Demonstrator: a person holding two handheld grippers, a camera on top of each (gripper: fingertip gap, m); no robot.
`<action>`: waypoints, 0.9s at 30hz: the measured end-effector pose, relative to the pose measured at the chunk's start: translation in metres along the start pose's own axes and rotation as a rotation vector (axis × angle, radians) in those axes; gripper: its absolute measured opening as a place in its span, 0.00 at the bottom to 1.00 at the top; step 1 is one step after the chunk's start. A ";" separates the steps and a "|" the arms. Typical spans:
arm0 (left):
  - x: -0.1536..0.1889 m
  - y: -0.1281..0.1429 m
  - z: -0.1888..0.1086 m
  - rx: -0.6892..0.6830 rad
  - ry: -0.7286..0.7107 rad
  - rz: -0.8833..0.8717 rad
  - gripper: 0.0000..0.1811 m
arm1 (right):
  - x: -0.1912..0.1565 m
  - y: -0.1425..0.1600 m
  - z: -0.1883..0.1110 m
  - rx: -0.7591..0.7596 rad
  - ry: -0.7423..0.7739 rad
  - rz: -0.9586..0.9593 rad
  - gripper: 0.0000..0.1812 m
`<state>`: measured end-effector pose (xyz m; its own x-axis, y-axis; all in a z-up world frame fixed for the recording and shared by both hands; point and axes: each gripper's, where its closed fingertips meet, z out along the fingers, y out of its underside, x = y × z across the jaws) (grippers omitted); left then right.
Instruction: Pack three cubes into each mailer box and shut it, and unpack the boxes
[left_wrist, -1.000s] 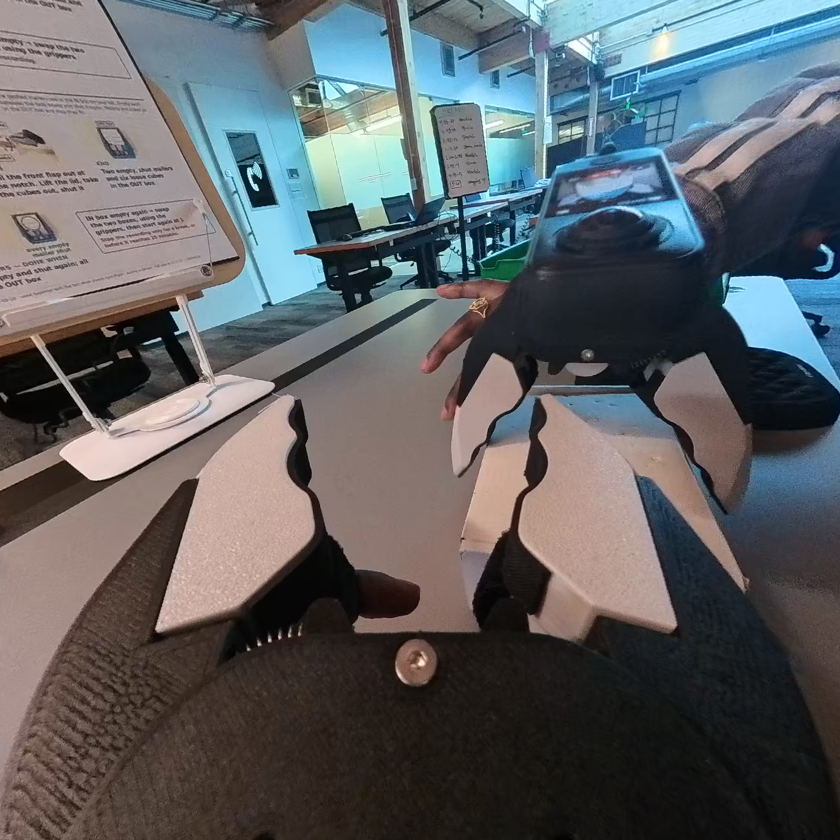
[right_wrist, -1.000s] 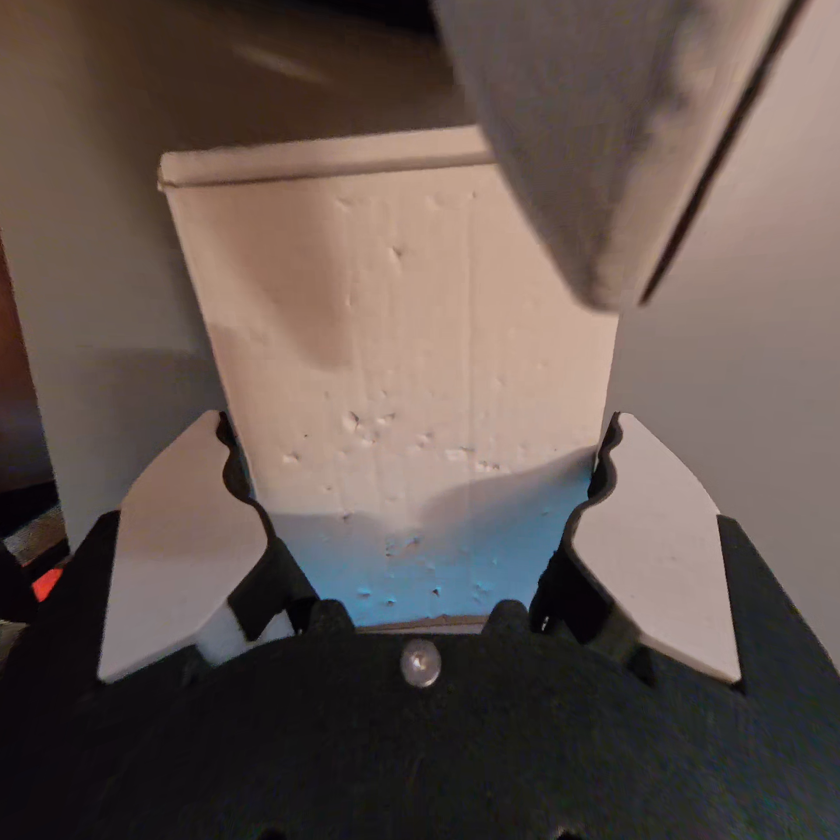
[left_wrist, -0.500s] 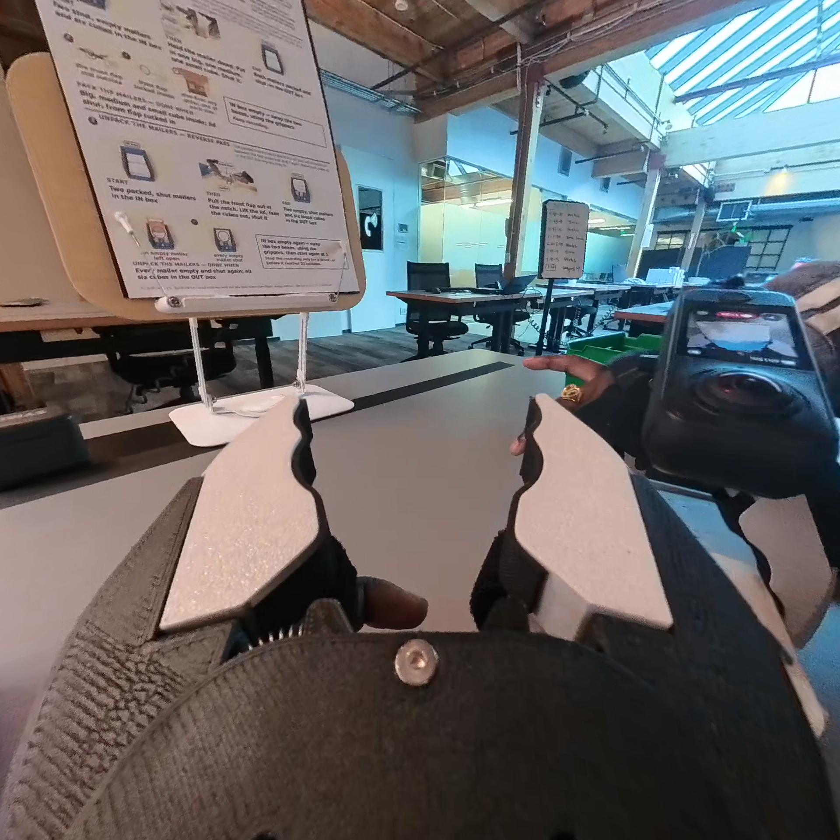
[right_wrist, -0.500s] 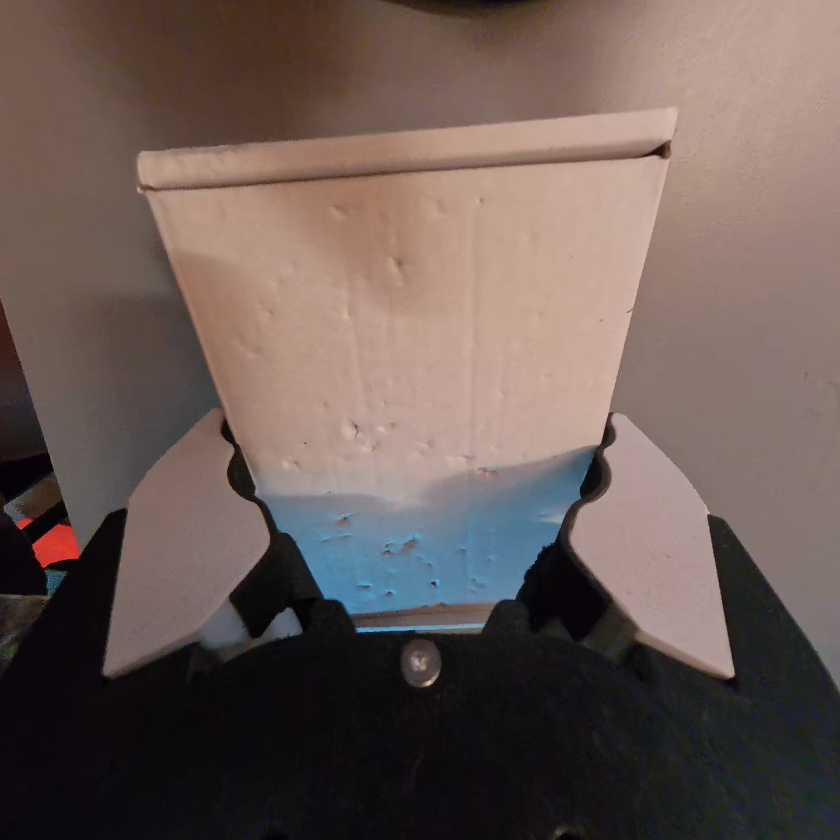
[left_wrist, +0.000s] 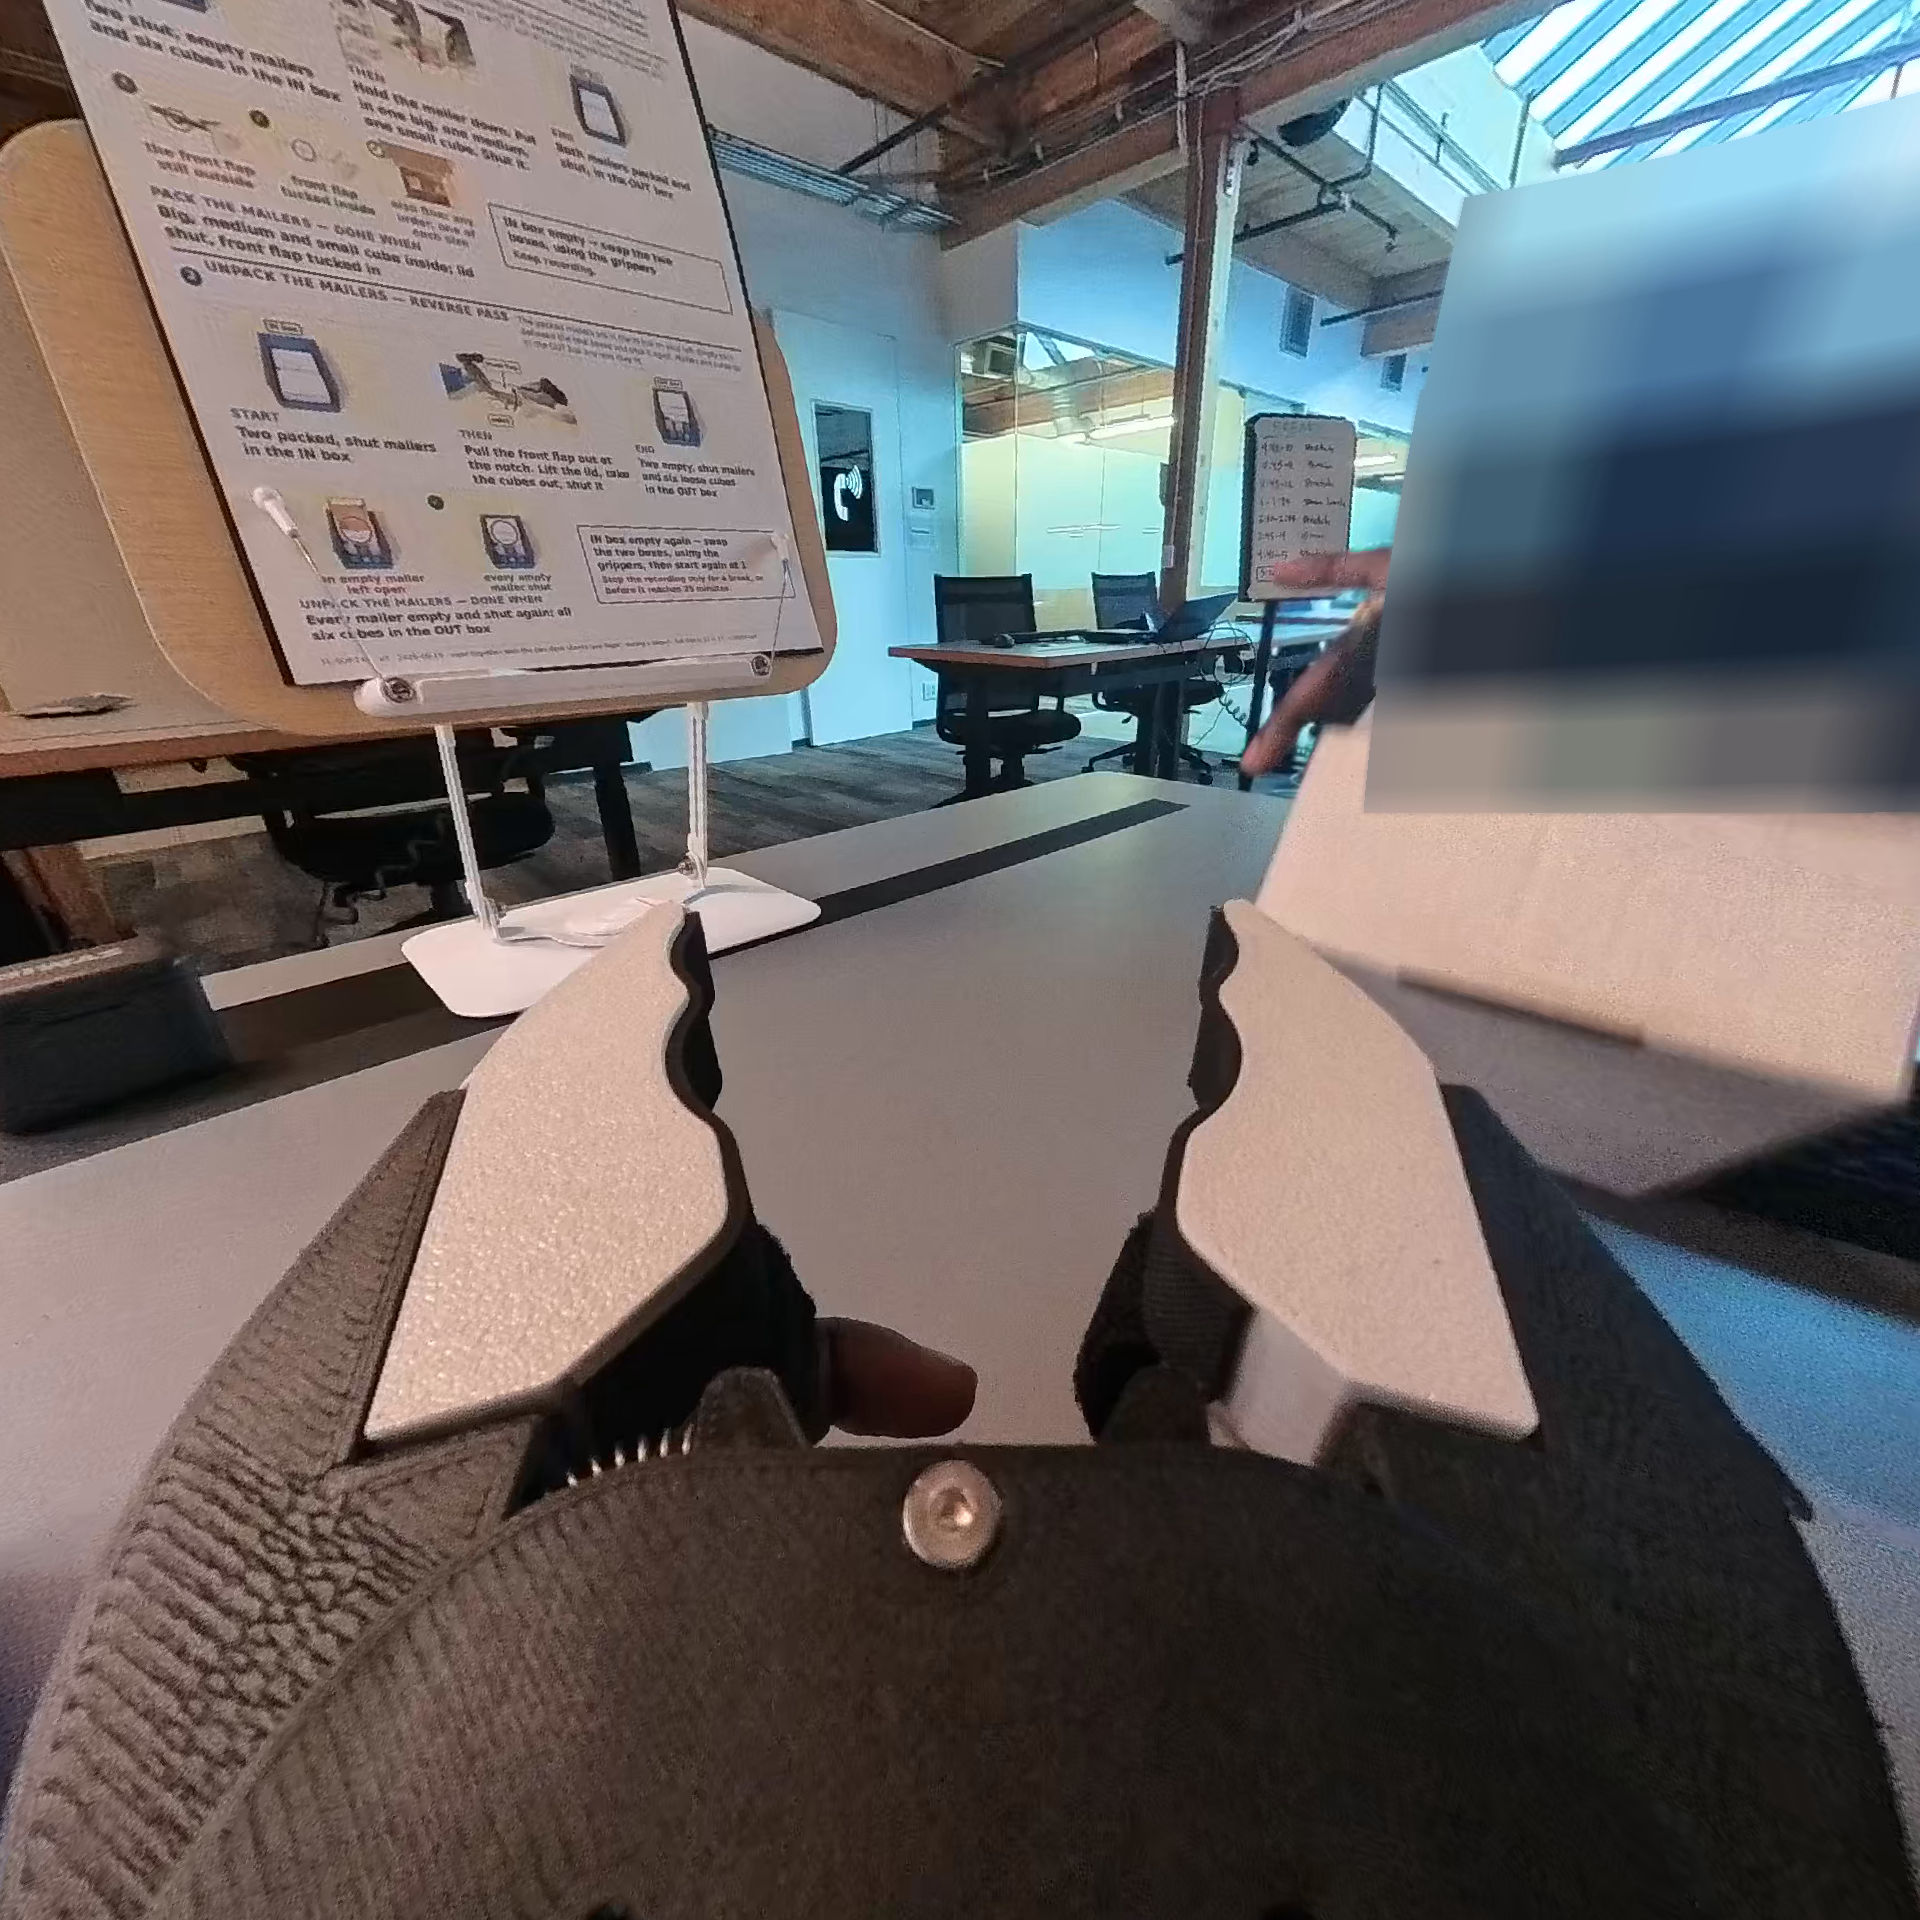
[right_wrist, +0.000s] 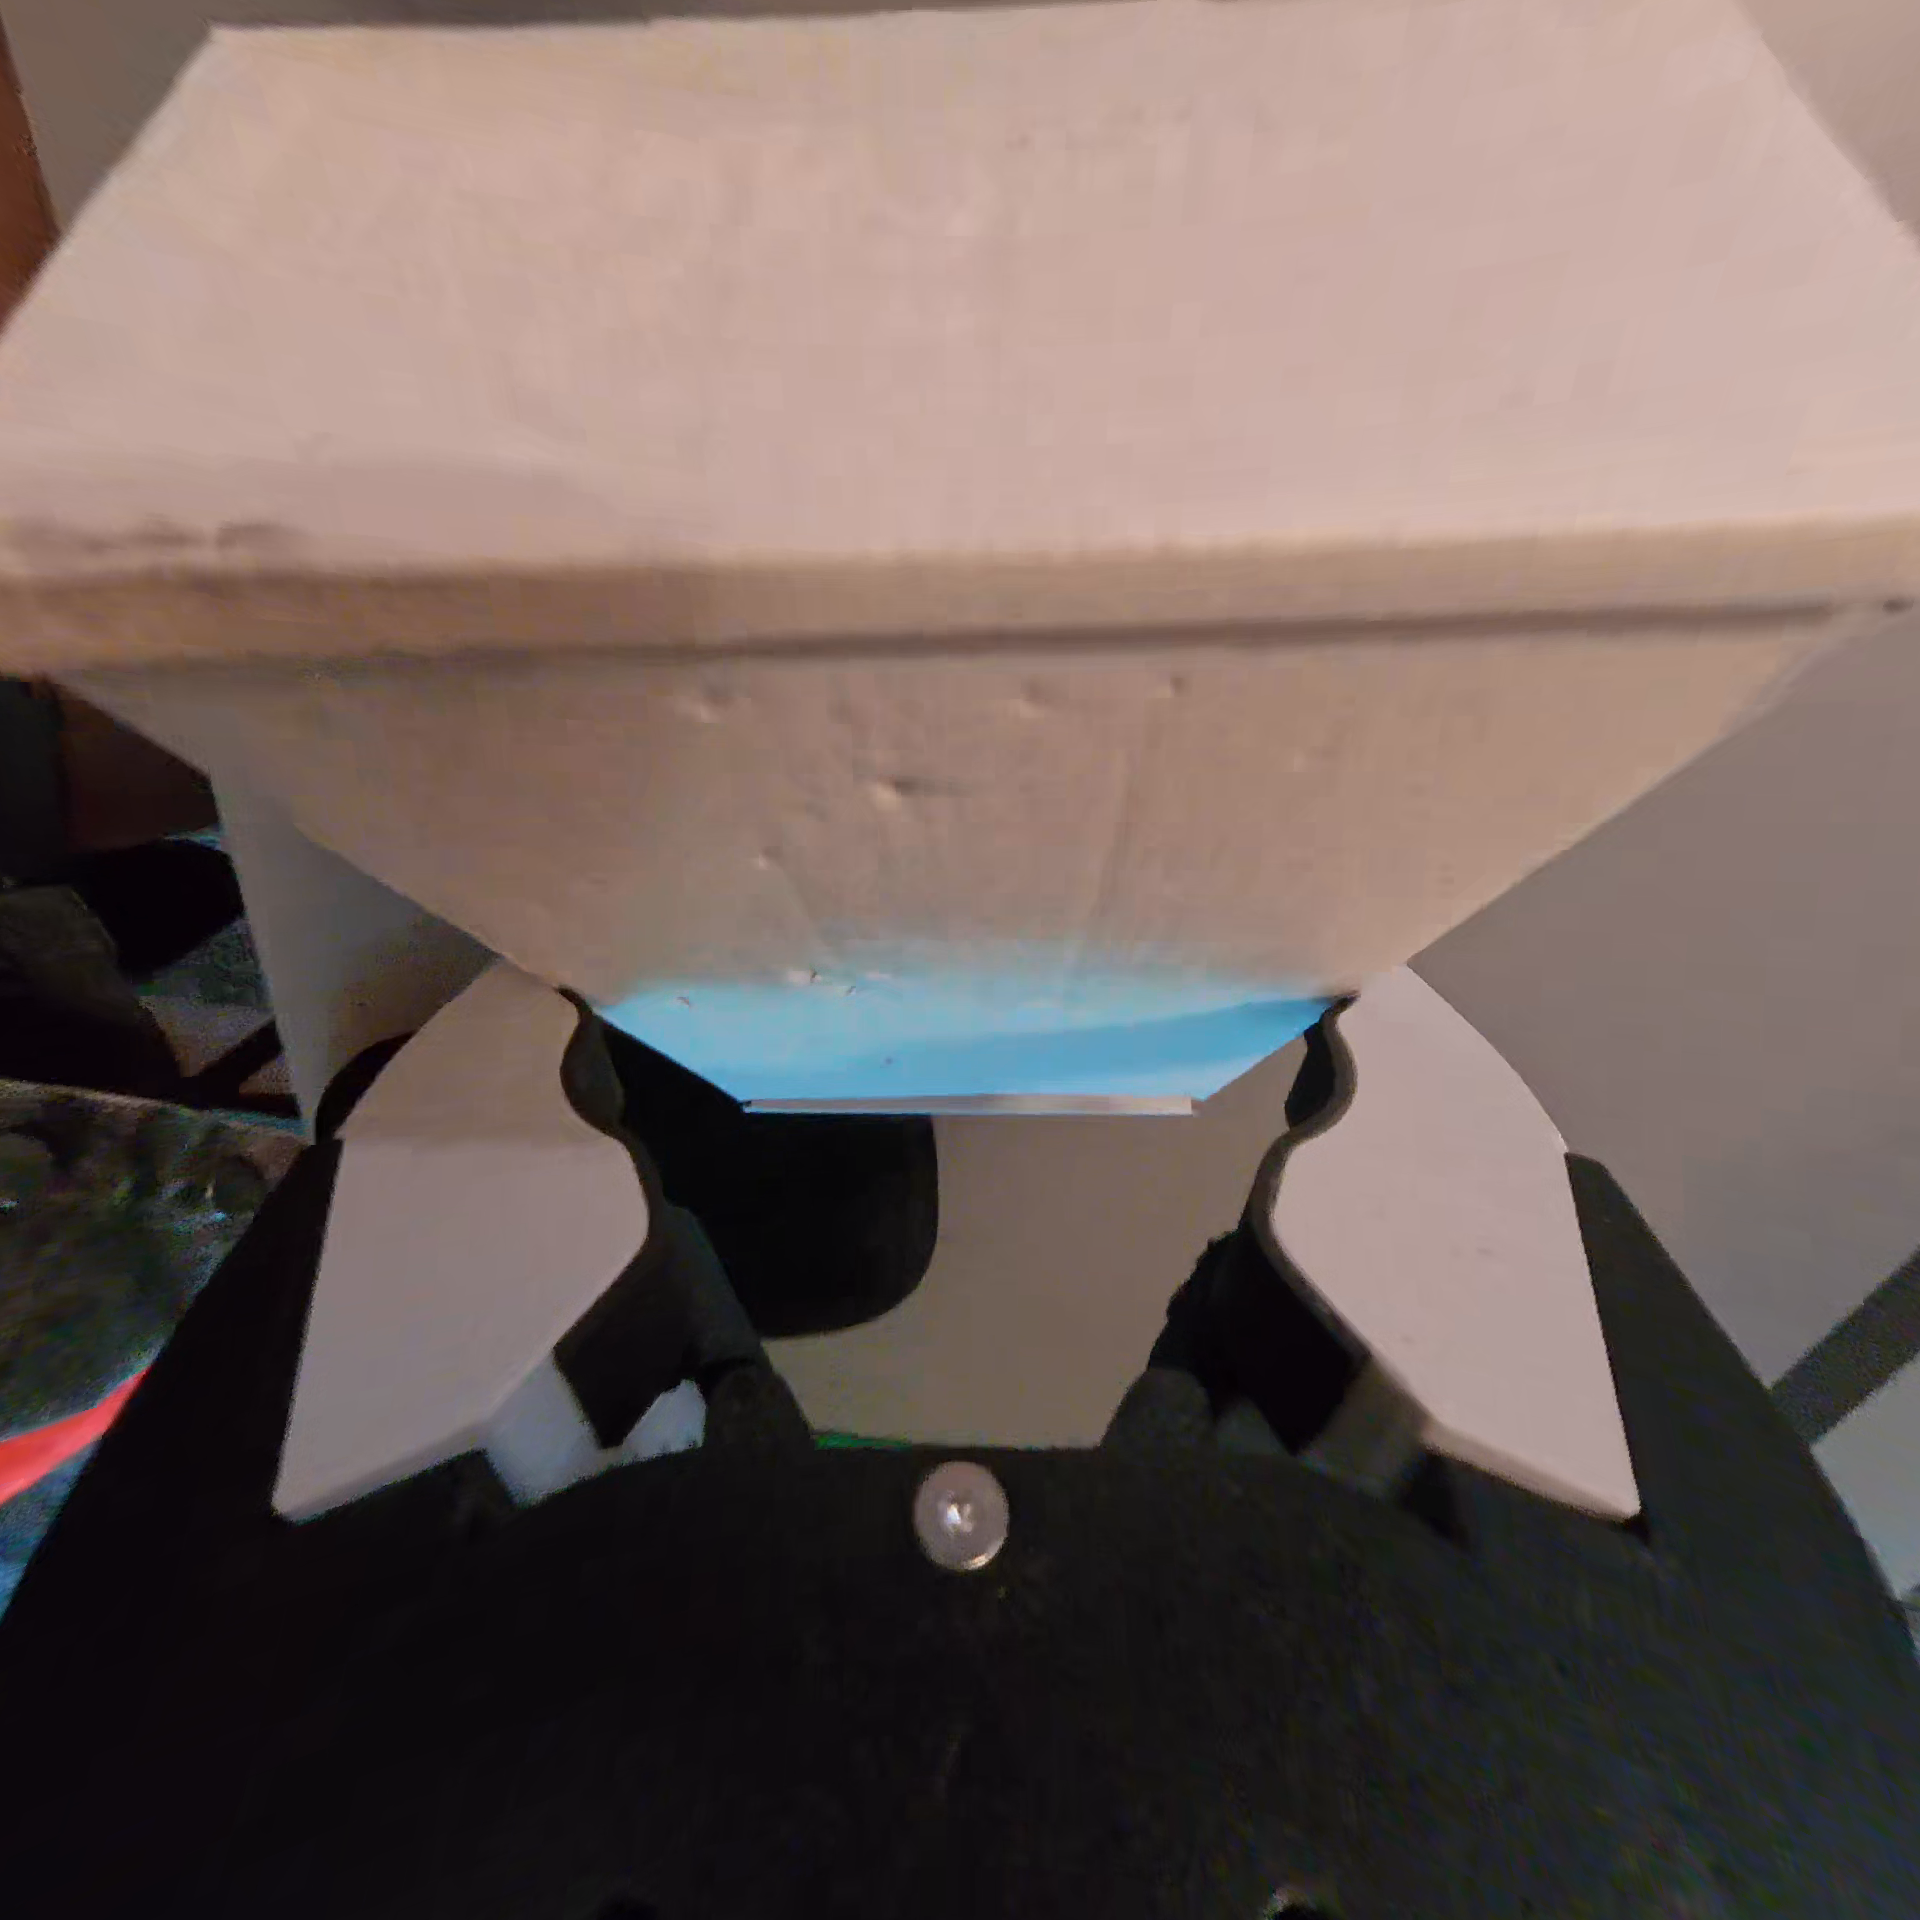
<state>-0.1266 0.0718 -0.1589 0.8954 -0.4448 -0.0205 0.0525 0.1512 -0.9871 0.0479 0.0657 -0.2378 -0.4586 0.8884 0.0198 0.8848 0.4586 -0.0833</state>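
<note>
My right gripper (right_wrist: 956, 1029) is shut on the near end of a white mailer box (right_wrist: 935, 416). It holds the closed box tilted, off the grey table (right_wrist: 1662, 1039). The box fills most of the right wrist view, and its contents are hidden. In the left wrist view the same box (left_wrist: 1558, 935) hangs at the right, above the table (left_wrist: 1039, 862). A blurred patch covers the gripper behind it. My left gripper (left_wrist: 951, 935) is open and empty, low over the table and to the left of the box. No cubes show.
An instruction board (left_wrist: 447, 343) on a white stand (left_wrist: 613, 935) is at the far left of the table. A black object (left_wrist: 94, 1029) sits at the left edge. A person's hand (left_wrist: 1320, 665) shows beyond the box. Office desks and chairs lie behind. My left gripper is the nearer one to the black object (left_wrist: 94, 1029): about 40 cm, against 50 cm.
The right gripper has lifted the mailer box off the table and tipped it. The left gripper has drawn away from the box, turned left, and stays open.
</note>
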 end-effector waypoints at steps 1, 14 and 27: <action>0.000 0.000 0.000 0.001 0.002 -0.001 0.50 | 0.002 0.007 -0.010 0.006 0.012 0.022 0.72; -0.001 0.007 0.002 -0.018 0.001 0.012 0.50 | -0.004 0.214 -0.128 -0.134 0.245 0.442 0.71; -0.004 0.009 0.002 -0.022 -0.006 0.010 0.50 | -0.007 0.403 -0.043 -0.552 0.136 0.560 0.70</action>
<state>-0.1286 0.0764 -0.1670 0.8987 -0.4376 -0.0298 0.0337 0.1365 -0.9901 0.4107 0.2453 -0.2287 0.0492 0.9682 0.2453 0.9103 -0.1445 0.3879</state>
